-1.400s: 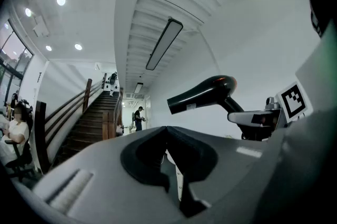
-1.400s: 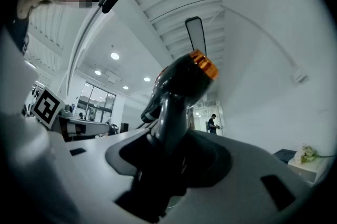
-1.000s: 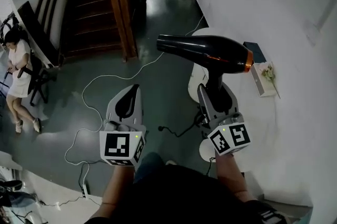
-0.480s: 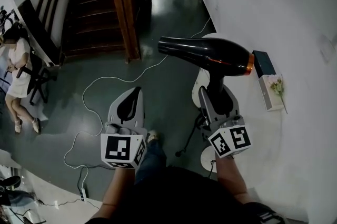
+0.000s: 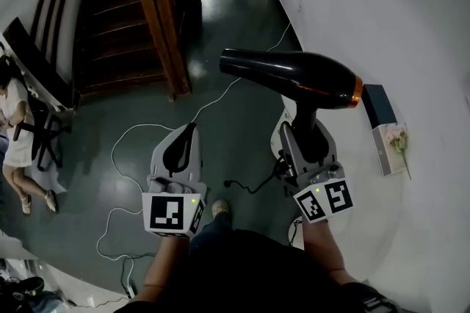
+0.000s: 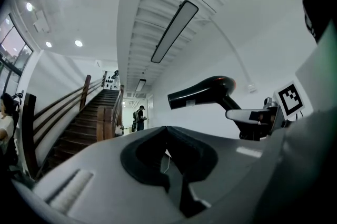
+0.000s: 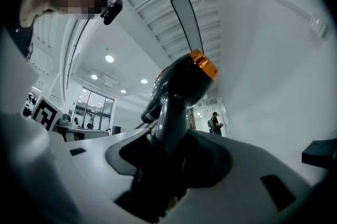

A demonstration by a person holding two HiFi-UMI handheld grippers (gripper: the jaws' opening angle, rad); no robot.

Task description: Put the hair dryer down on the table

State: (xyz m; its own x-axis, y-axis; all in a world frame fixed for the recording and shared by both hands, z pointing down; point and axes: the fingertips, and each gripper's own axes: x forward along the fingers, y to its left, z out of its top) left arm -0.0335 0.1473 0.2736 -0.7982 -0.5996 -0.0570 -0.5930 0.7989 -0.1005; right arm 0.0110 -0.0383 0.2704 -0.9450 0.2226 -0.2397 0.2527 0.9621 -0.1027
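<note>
Within the right gripper (image 5: 303,137) stands the clamped hair dryer (image 5: 294,73).

- A white table (image 5: 367,183) fills the right side. On it lie a dark box (image 5: 379,105) and, just beside it, a pale flat box (image 5: 385,151) with a flower sprig (image 5: 401,145) lying on top.
- The dark, glossy floor (image 5: 235,32) carries a white cable (image 5: 128,129) in loose loops and a black cable (image 5: 253,186) — its plug end lies free.
- A chair (image 5: 44,135) stands at the left edge of the floor.
</note>
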